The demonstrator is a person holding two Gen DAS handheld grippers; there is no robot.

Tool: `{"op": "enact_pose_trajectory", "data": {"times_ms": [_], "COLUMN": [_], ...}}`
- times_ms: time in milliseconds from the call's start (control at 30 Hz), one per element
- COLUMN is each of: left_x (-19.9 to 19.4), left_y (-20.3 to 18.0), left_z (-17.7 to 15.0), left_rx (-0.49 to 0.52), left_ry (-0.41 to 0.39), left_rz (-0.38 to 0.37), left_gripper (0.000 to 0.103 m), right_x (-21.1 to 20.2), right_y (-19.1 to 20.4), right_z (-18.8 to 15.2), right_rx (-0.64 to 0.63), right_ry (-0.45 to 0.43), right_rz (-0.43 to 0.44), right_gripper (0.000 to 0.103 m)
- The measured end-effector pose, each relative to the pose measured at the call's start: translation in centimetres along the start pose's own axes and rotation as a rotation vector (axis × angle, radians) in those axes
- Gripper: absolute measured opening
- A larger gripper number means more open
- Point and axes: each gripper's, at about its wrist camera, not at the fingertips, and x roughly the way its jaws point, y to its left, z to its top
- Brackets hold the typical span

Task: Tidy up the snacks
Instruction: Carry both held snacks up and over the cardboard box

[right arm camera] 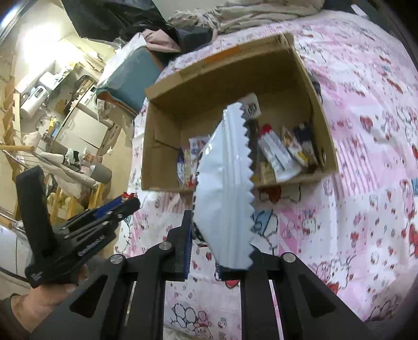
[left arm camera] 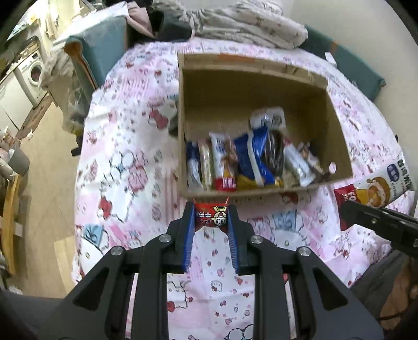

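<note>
An open cardboard box (left arm camera: 337,123) stands on a pink cartoon-print tablecloth (left arm camera: 125,167) and holds several snack packets (left arm camera: 250,159) lined up along its near wall. My left gripper (left arm camera: 211,218) is shut on a small red snack packet (left arm camera: 210,214), just in front of the box's near wall. My right gripper (right arm camera: 209,235) is shut on a white snack packet (right arm camera: 224,198) with a zigzag edge, held upright in front of the box (right arm camera: 167,130). The right gripper (left arm camera: 376,222) and its packet (left arm camera: 384,185) also show in the left wrist view. The left gripper (right arm camera: 122,206) shows at left in the right wrist view.
A pile of clothes and bedding (left arm camera: 235,21) lies behind the box. A teal cushion or chair back (left arm camera: 104,49) stands at the table's far left. A washing machine (left arm camera: 34,70) and kitchen clutter (right arm camera: 52,104) sit beyond, over a wooden floor (left arm camera: 49,162).
</note>
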Motion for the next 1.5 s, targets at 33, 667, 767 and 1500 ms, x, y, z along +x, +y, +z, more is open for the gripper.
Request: {"op": "enact_pose_trajectory", "data": {"times_ms": [33,667,767,1500], "left_x": [-0.3,1.1,2.1,6.7], "left_y": [0.2,-0.8,-0.8,-0.6], "left_z": [0.5,7.3,7.3,7.0], "left_rx": [-0.002,0.035,0.043,-0.024], "left_ry": [-0.009,-0.065,-0.082,0.000], "left_rz": [-0.001,-0.046,-0.109,-0.146], "left_gripper": [0.020,0.020,0.020,0.021], "right_x": [-0.1,1.2,1.7,7.5], "right_y": [0.0,-2.2,-3.6,-3.8], "right_z": [0.4,7.2,7.2,6.8], "right_rx": [-0.003,-0.011,0.004,-0.014], "right_ry": [-0.004,-0.050,-0.068,0.076], "right_rz": [0.001,-0.060,-0.021,0.013], "right_gripper": [0.015,0.015,0.015,0.016]}}
